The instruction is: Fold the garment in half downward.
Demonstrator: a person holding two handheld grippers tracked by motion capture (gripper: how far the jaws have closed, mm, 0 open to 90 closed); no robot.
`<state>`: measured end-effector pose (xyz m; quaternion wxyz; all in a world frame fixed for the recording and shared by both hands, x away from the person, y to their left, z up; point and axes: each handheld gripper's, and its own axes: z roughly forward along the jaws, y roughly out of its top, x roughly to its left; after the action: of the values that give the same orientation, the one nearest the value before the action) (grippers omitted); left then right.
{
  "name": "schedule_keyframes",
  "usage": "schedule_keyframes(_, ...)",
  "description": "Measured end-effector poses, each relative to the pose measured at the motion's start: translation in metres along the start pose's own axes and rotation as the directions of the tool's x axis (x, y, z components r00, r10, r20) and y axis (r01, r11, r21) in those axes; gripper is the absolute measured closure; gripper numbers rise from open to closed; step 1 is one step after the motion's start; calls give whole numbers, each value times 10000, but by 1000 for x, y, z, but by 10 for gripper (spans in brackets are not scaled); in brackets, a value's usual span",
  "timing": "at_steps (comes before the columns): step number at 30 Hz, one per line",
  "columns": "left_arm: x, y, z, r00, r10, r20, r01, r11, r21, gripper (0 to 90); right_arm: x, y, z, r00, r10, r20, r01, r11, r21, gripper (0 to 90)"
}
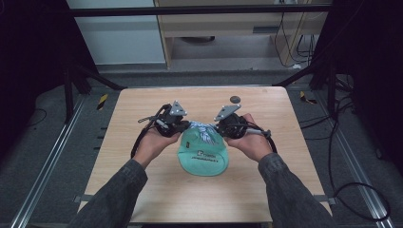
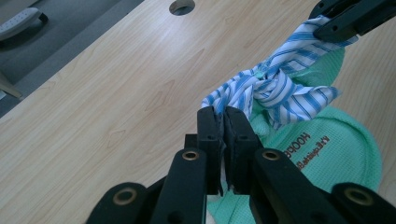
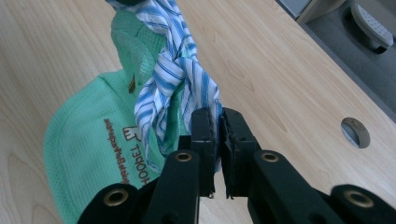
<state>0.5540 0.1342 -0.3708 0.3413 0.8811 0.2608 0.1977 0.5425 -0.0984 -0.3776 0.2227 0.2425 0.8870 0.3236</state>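
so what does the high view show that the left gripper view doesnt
High view alone: the person's hands, like the left hand, both dark sleeves, the whole table, and the floor and desk beyond. Left gripper view alone: the knot in the striped cloth up close, and the left hand-held gripper clamped on one end. Both: the green cap, the striped cloth, the right hand-held gripper on its other end, and the table's round hole.
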Motion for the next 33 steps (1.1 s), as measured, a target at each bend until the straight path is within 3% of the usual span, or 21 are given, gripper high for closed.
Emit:
schedule_keyframes(16,-15,-19,2,9997,-26,234,27,10000,-48,860,19,-17,3,9995,-111,-280,110,9999,-51,842)
schedule_keyframes(33,-24,-30,3,9996,20,281,-19,10000,-49,860,23,-25,4,9993,-124,-348,124,9999,-7,834)
